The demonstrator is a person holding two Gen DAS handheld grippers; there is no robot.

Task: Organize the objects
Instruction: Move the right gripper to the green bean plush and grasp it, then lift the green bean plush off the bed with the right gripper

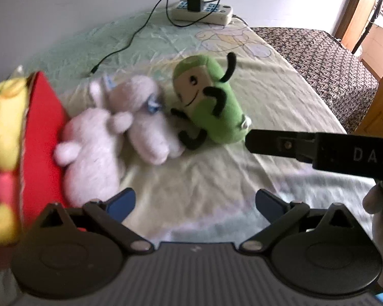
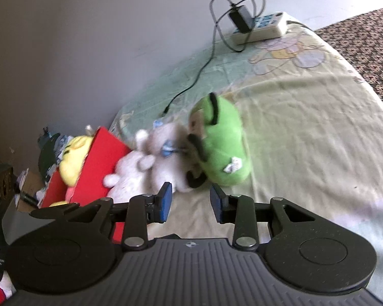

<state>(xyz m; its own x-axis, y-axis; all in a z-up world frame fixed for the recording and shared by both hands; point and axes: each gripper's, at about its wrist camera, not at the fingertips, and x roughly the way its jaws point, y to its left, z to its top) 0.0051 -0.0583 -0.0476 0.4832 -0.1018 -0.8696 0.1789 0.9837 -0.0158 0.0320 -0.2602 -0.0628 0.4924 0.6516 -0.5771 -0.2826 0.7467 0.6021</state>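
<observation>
**Both grippers empty above the plush toys on the bed**

Left wrist view: the left gripper (image 1: pixel 195 201) hangs with its blue-padded fingers spread wide and nothing between them, over bare pale green sheet. Ahead on the bed (image 1: pixel 280 97) lie two white plush toys (image 1: pixel 115 132), pressed side by side, and just to their right a green plush toy (image 1: pixel 212 102) with a drawn face and black limbs, leaning against them. At the bed's left edge stands a red box (image 1: pixel 44 127) with a yellow plush toy (image 1: pixel 5 117) in it; the nearest white toy touches the box's wall. A power strip (image 1: pixel 204 12) with a black charger plugged in sits at the far edge by the wall, its cable trailing across the sheet. From the right, the dark body of the right gripper (image 1: pixel 319 148) reaches in toward the green toy, apart from it.

Right wrist view: the right gripper (image 2: pixel 191 202) has its pads partly apart, with only sheet showing in the gap. The green plush toy (image 2: pixel 222 148) lies just beyond the fingertips, the white plush toys (image 2: pixel 150 163) to its left against the red box (image 2: pixel 102 163). The power strip (image 2: pixel 260 26) sits near the far corner.
</observation>
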